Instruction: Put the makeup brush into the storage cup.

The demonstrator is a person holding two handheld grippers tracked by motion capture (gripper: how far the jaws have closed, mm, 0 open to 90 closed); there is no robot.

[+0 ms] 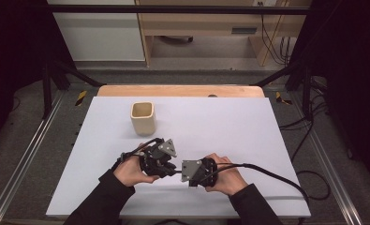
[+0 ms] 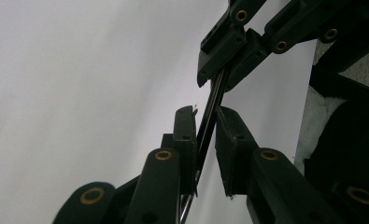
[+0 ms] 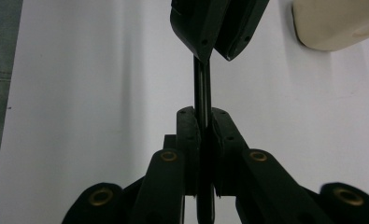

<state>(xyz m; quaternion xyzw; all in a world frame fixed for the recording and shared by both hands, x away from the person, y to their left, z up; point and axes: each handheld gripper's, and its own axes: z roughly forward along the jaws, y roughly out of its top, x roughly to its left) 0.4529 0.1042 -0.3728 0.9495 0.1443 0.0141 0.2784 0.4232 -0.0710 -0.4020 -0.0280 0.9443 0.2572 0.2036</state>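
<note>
A thin black stick (image 1: 178,172) spans the short gap between my two grippers, low on the white sheet and near the front middle. My right gripper (image 1: 185,174) is shut on one end of it; in the right gripper view both pads press on the stick (image 3: 201,88) at the jaw tips (image 3: 203,114). My left gripper (image 1: 173,170) faces it from the left. In the left gripper view the stick (image 2: 209,121) lies against one pad, with a slit of light between it and the other pad (image 2: 229,149). The two sets of jaws nearly meet tip to tip.
A cream square cup (image 1: 142,118) stands upright on the white sheet (image 1: 229,126), behind and left of the grippers; it also appears as the cup (image 3: 336,23) at the upper right. A wooden table edge (image 1: 180,90) runs along the back. Cables trail off to the right.
</note>
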